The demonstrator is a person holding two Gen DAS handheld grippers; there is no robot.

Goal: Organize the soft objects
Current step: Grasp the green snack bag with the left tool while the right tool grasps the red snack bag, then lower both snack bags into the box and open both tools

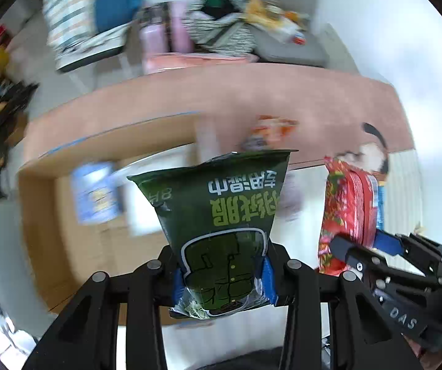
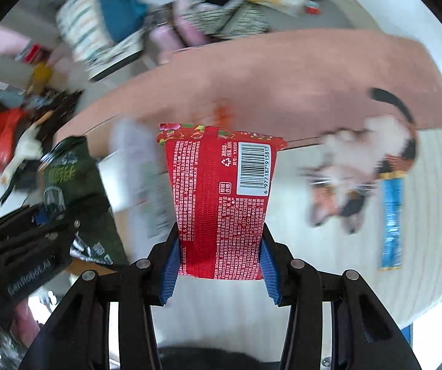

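Observation:
My left gripper is shut on a dark green soft packet with light green print, held up over an open cardboard box. My right gripper is shut on a red soft packet with a barcode, held up beside it. The red packet also shows in the left wrist view, to the right, with the right gripper on it. The green packet also shows in the right wrist view, to the left. A plush cat toy lies on the white table to the right.
A blue stick packet lies on the table right of the cat toy. A blue-and-white packet and white sheets lie in the box. A pink surface runs behind. Chairs with bags and clothes stand beyond it. Both views are motion-blurred.

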